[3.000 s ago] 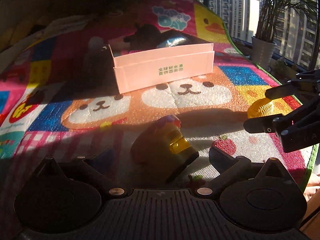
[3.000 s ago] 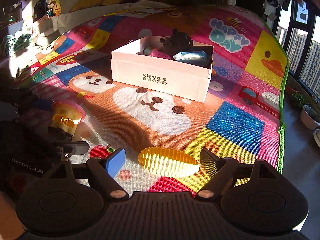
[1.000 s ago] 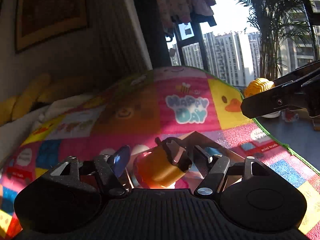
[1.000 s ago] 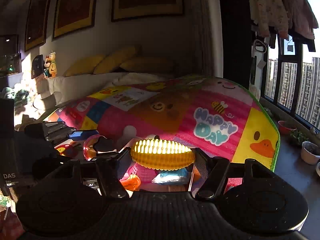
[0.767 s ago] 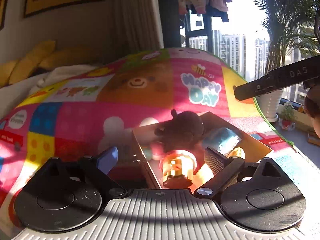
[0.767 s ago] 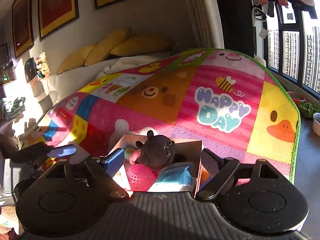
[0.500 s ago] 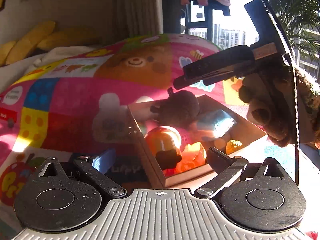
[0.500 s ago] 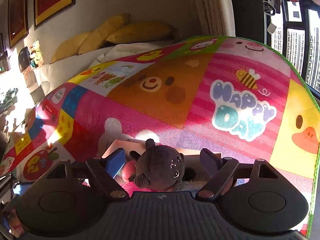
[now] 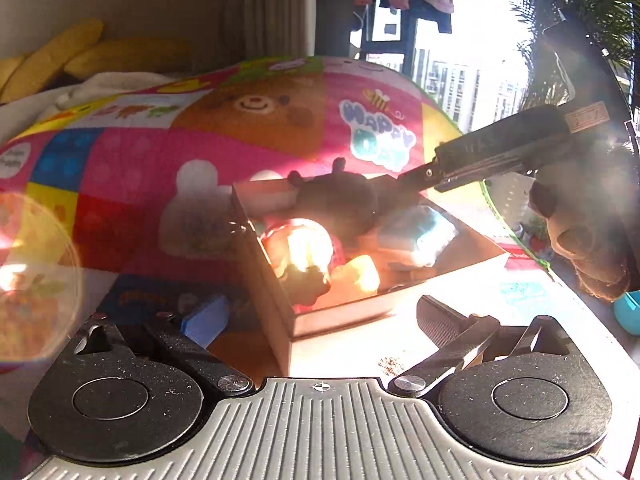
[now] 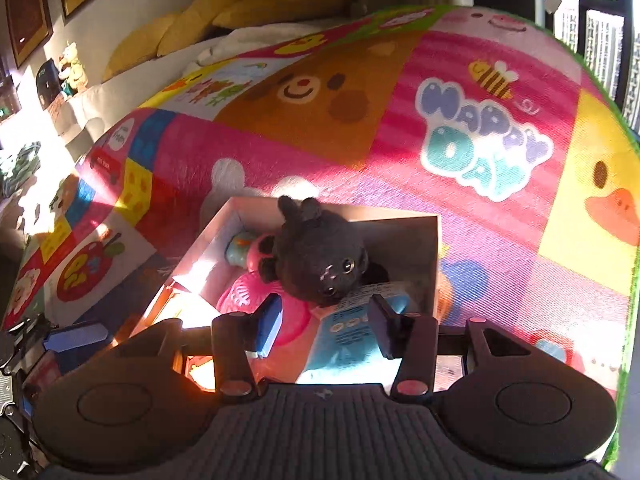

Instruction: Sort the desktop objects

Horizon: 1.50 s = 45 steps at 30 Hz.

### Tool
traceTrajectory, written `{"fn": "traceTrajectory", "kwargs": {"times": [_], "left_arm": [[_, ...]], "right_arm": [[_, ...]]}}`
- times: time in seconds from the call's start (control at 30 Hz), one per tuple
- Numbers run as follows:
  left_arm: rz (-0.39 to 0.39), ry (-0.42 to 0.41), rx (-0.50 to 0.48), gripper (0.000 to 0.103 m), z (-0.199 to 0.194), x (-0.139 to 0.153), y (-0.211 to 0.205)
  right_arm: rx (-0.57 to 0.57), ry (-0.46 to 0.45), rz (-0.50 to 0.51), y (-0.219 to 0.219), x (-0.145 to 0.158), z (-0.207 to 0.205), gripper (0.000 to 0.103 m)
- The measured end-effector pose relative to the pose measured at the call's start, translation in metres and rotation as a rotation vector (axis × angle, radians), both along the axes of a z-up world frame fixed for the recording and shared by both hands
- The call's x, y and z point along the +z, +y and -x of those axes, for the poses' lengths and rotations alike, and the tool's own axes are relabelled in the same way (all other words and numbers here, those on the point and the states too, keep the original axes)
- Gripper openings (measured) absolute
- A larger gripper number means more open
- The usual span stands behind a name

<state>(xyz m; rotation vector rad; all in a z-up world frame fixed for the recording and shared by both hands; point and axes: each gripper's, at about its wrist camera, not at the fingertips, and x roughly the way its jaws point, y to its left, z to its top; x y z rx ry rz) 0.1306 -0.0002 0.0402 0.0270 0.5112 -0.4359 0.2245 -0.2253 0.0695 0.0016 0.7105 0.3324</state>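
Mat (image 10: 460, 92): big and bright, with a bear face, a bee and a duck on it. Lots of bare mat lies all around the box.
Box (image 9: 348, 314): pale card, open on top, sitting on the mat. Its near corner points at the left claw.
Toys: all down in the box. A dark plush (image 10: 320, 256) sits at the back, leaning on a pink ball (image 10: 248, 294) and a blue pack (image 10: 348, 340). An orange toy (image 9: 300, 252) and a yellow toy (image 9: 362, 276) glow in the sun near the front wall.
Left claw (image 9: 324, 320): wide open, holding nothing. Its jaws have just been opening. It sits low by the box's near corner, one finger on each side of that corner.
Right claw (image 10: 324, 322): partly open, gripping nothing. Its jaws have just been closing. It hangs over the box, above the blue pack and the pink ball. I cannot tell if it touches them.
Hand (image 9: 588, 224): holds the right claw, out past the right side of the box.
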Motion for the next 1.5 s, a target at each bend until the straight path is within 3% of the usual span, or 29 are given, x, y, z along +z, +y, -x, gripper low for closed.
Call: {"fn": "traceTrajectory", "kwargs": {"times": [0.1,0.27,0.4,0.43,0.53,0.7,0.97,1.07,1.2,1.27,1.43,1.5], "left_arm": [[-0.01,0.0,-0.019,0.103,0.004,-0.001,-0.007],[0.004,0.026,-0.03,0.103,0.006,-0.005,-0.012],[0.012,0.055,-0.025,0.103,0.001,-0.011,-0.012],[0.016,0.058,-0.022,0.103,0.001,-0.012,-0.011],[0.03,0.057,-0.02,0.103,0.001,-0.014,-0.006],[0.007,0.041,0.061,0.103,0.003,-0.013,0.011],[0.057,0.055,0.124,0.103,0.01,-0.011,0.037],[0.029,0.093,0.199,0.103,0.017,-0.015,0.036],[0.033,0.162,0.293,0.103,0.022,-0.025,0.035],[0.041,0.192,0.283,0.103,0.025,-0.029,0.03],[-0.023,0.138,0.375,0.103,0.045,-0.033,0.012],[-0.056,0.116,0.4,0.103,0.05,-0.033,0.007]], "right_arm": [[-0.104,-0.114,-0.03,-0.023,0.008,0.017,0.086],[-0.098,0.034,-0.11,-0.036,-0.016,0.005,0.087],[-0.078,0.074,-0.176,-0.032,-0.031,-0.002,0.087],[-0.067,0.09,-0.193,-0.03,-0.034,-0.004,0.091],[-0.078,0.082,-0.198,-0.02,-0.035,-0.004,0.099],[-0.028,0.083,-0.202,0.01,-0.034,-0.009,0.1],[0.054,0.003,-0.161,0.051,-0.033,-0.009,0.102],[0.029,-0.065,-0.142,0.04,-0.025,0.013,0.103],[-0.033,-0.16,-0.092,0.02,-0.02,0.072,0.103],[-0.037,-0.126,-0.063,0.014,-0.032,0.096,0.103],[-0.028,0.014,-0.008,0.017,-0.08,0.139,0.103],[-0.002,-0.014,0.063,0.027,-0.085,0.15,0.103]]}}
